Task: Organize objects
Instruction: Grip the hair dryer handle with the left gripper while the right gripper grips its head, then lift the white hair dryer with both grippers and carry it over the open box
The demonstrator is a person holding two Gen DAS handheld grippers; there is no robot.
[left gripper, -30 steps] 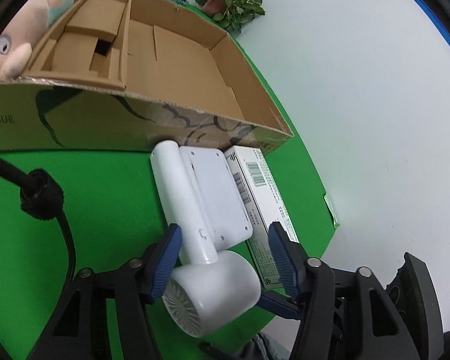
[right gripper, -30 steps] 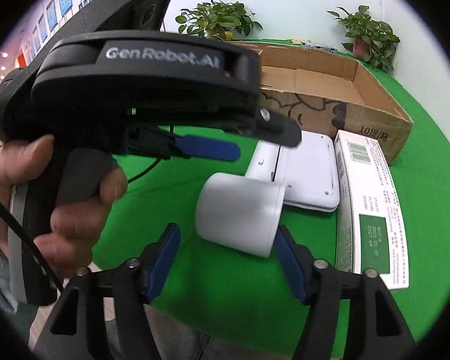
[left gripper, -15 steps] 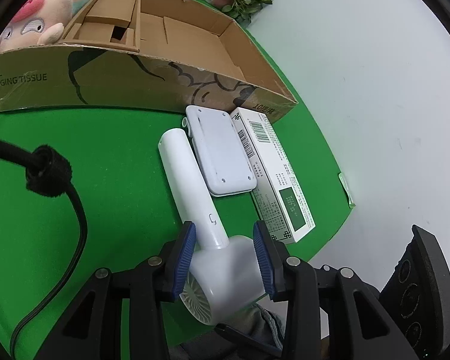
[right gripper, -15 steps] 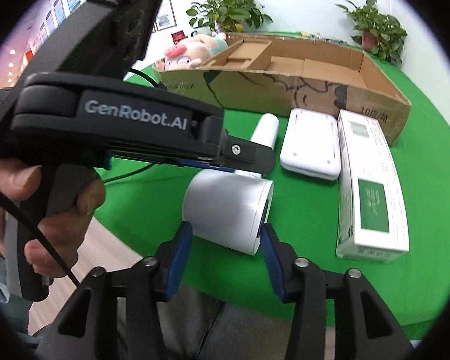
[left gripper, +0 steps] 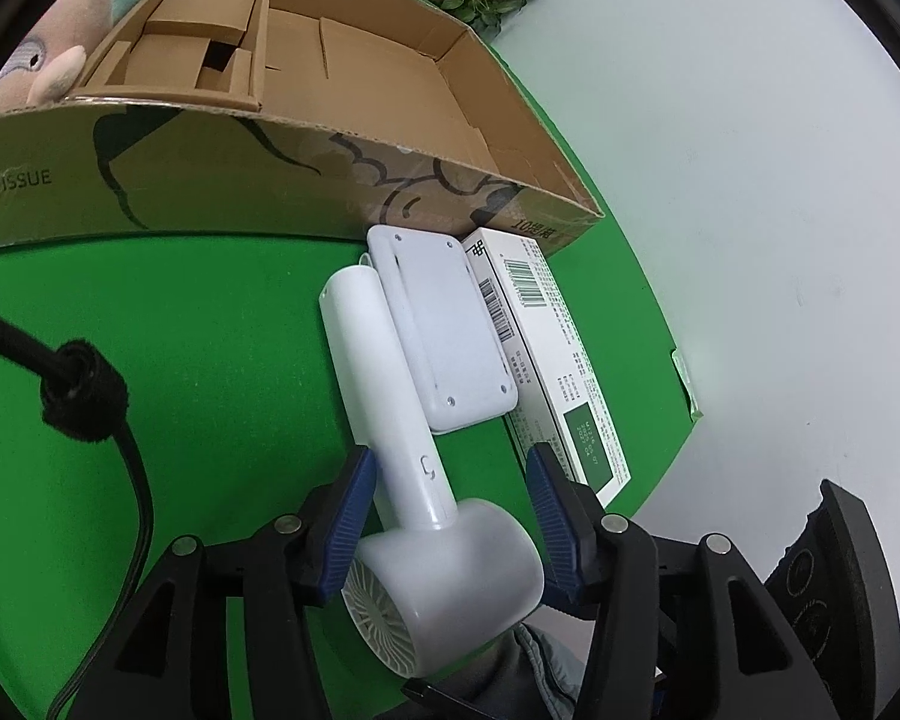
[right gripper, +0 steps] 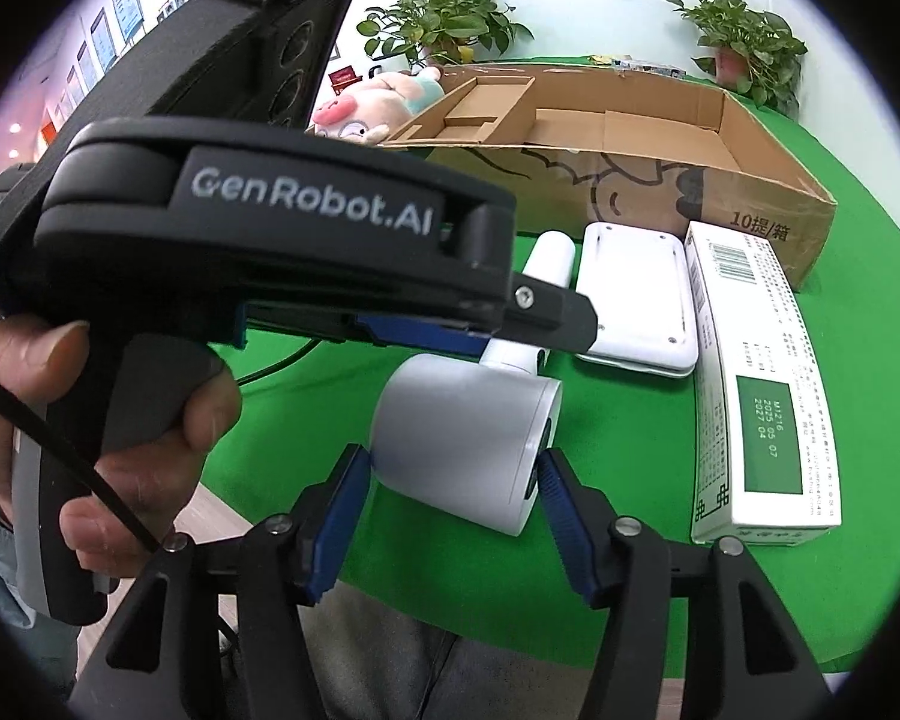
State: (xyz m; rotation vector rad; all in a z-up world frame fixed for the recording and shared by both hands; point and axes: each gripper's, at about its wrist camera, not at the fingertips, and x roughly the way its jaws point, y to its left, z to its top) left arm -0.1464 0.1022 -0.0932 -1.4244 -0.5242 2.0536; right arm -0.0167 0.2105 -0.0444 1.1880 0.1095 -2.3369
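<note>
Cardboard box (left gripper: 390,90), long, brown and open-topped, is the likely home for everything here; it stands at the far side of the round green table (left gripper: 180,360), stiff-walled and bare on its right half. Next in size, the white rectangular carton with a green label (right gripper: 762,408) lies flat just before the box: light, rigid, best taken across its narrow width. Beside it, touching, lies the white rounded-corner plastic device (left gripper: 444,330), smooth-shelled and thin (awkward to pinch while flat).

Nearest the table's edge lies the white plastic hair dryer (left gripper: 426,480), handle pointing toward the box, barrel toward the person. It looks hard, glossy and probably slippery, with most of its weight in the barrel, so a hold on the handle just above the barrel seems safest.

Left gripper (left gripper: 450,504) straddles that junction, its jaws opening, pads not clearly pressing. Right gripper (right gripper: 453,504) brackets the barrel's end, jaws also opening, with thin gaps at both pads.
</note>
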